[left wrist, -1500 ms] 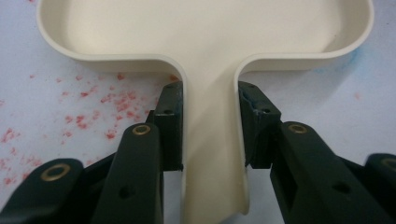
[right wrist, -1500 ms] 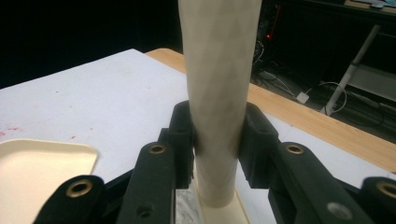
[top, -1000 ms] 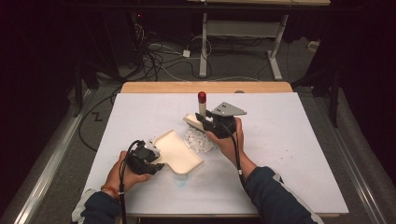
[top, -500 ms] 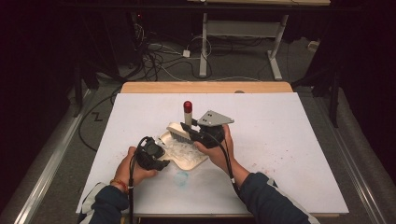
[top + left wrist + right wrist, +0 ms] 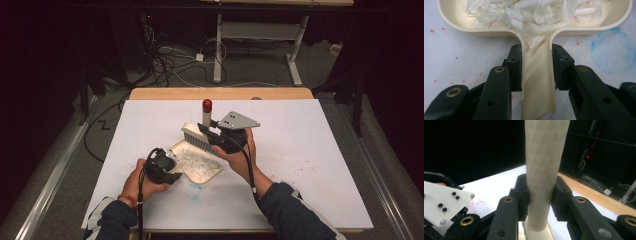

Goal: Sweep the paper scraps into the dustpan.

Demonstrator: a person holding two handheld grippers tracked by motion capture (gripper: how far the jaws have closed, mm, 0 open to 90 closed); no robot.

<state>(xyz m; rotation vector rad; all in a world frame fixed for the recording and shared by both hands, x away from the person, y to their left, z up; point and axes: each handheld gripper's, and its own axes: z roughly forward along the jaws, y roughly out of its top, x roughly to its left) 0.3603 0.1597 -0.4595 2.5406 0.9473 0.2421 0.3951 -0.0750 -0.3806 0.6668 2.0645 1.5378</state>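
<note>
A cream dustpan [image 5: 209, 174] lies on the white table, with white paper shreds [image 5: 192, 162] heaped in it. My left gripper [image 5: 172, 172] is shut on the dustpan's handle [image 5: 537, 82]; the left gripper view has its jaws pressed on both sides of it [image 5: 537, 67], with the shreds [image 5: 531, 12] just ahead. My right gripper [image 5: 212, 136] is shut on the brush handle [image 5: 544, 157], a cream shaft with a red tip [image 5: 206, 105] that points up. The brush's grey bristles [image 5: 197, 141] rest at the pan's far edge.
The white table cover [image 5: 310, 150] carries faint red specks and a blue stain [image 5: 192, 191] near the front. A wooden edge [image 5: 220, 93] runs along the far side. Beyond it are floor cables [image 5: 170, 55] and a desk frame [image 5: 260, 35].
My right gripper has swept the brush left and nearer, pushing the shreds from the table into the dustpan. My left gripper and the pan have shifted slightly right.
</note>
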